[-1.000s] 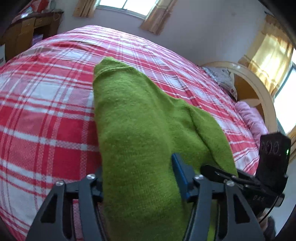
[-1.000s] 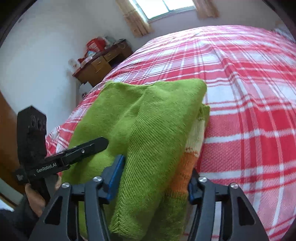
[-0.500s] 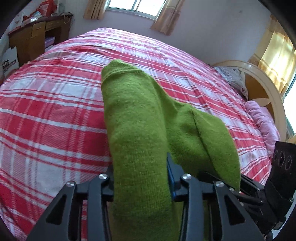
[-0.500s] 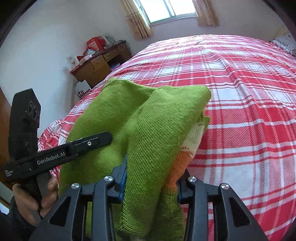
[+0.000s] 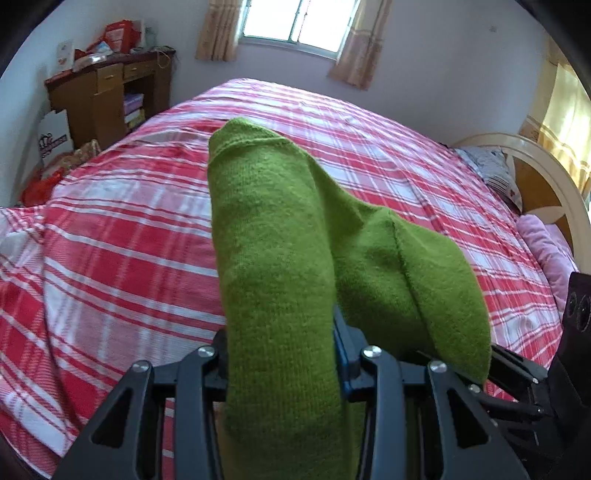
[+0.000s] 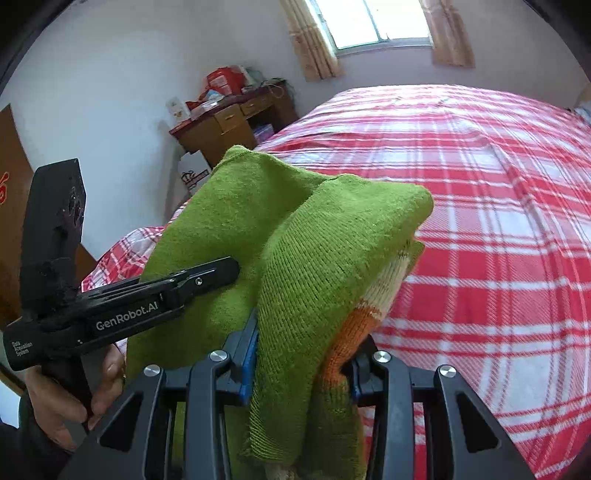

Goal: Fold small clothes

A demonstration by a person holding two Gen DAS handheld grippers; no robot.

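Observation:
A small green knitted garment (image 5: pixel 288 258) with orange and cream stripes (image 6: pixel 373 302) hangs folded between both grippers, lifted above the bed. My left gripper (image 5: pixel 282 354) is shut on one bunched end of it. My right gripper (image 6: pixel 303 362) is shut on the other end, with the striped part against its right finger. The left gripper also shows at the left of the right wrist view (image 6: pixel 147 306), held in a hand. The fingertips of both grippers are hidden by the cloth.
A bed with a red and white plaid cover (image 5: pixel 110 240) fills the space below. A wooden desk (image 5: pixel 107 99) with clutter stands at the far left corner. A curved headboard (image 5: pixel 546 184) and pink pillow (image 5: pixel 550 251) are at the right. A window (image 6: pixel 380 22) is on the far wall.
Both grippers have closed tighter on the green garment and lifted it higher off the bed; the views have tilted up, showing more of the room.

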